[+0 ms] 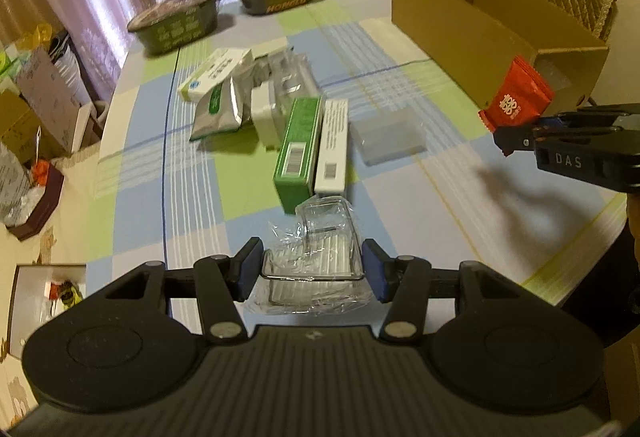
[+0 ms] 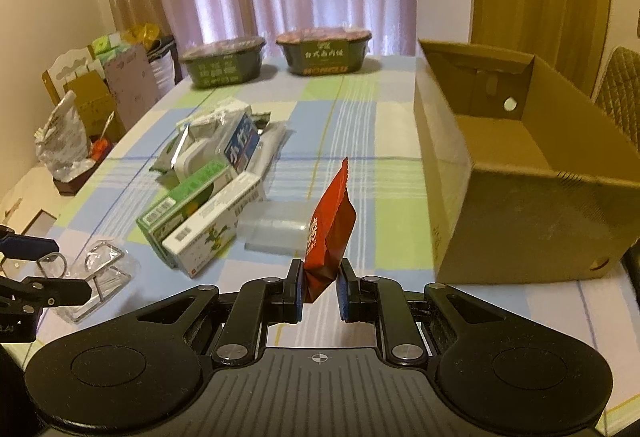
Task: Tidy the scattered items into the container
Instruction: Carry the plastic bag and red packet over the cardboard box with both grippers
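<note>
Just in front of the open brown cardboard box (image 2: 520, 197), on its near side, my right gripper (image 2: 320, 289) pinches the bottom edge of a small red foil snack packet (image 2: 330, 225), which stands upright and tilted between the blue pads, lifted clear of the checked blue, green and white tablecloth (image 2: 360, 141). Well to the left of the box, near the table's front edge, my left gripper (image 1: 310, 273) has its jaws spread wide on either side of a clear plastic-wrapped item with a metal wire frame (image 1: 316, 261); the pads sit close to the wrapper, but I cannot tell whether they touch it. Between that item and the box lies the rest of the clutter: a green rectangular carton (image 1: 298, 149) touching a white rectangular carton (image 1: 332, 145), a frosted translucent plastic case (image 1: 386, 139) just beside them on the box side, and a silver foil pouch (image 1: 218, 109) farther back. Beyond the pile, to the box's left at the table's far edge, stand two dark green instant-noodle bowls (image 2: 326, 51).
</note>
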A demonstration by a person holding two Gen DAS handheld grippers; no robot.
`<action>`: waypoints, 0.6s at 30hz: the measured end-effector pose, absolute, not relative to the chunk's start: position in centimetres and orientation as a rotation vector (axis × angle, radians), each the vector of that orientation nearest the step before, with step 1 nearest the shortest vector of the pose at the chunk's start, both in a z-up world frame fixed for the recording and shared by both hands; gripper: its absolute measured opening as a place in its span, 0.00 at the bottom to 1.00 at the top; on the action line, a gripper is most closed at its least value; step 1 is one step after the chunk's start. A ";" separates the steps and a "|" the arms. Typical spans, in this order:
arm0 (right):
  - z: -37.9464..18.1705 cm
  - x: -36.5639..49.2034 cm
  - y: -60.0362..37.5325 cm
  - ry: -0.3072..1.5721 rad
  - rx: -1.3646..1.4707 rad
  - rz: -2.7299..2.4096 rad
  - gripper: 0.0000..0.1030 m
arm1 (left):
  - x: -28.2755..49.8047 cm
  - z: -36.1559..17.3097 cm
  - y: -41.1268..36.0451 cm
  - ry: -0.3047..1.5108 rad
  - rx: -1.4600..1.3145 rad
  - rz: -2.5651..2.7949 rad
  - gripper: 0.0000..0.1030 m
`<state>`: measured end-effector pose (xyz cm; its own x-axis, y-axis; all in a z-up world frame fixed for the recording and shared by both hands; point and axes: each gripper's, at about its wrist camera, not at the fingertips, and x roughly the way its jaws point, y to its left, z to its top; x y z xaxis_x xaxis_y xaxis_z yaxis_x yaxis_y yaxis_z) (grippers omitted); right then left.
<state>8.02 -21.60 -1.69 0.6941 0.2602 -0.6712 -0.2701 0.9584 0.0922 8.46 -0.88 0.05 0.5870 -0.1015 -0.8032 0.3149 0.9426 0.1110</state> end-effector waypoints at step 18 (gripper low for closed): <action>5.1 10.5 -29.3 0.610 -0.028 0.191 0.19 | 13.2 7.2 -12.1 0.729 0.286 -0.437 0.47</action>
<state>10.54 -29.26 5.09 0.8027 0.1696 -0.5717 -0.1862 0.9821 0.0299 13.16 -12.15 7.20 0.6623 -0.2835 -0.6935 0.4781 0.8726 0.0999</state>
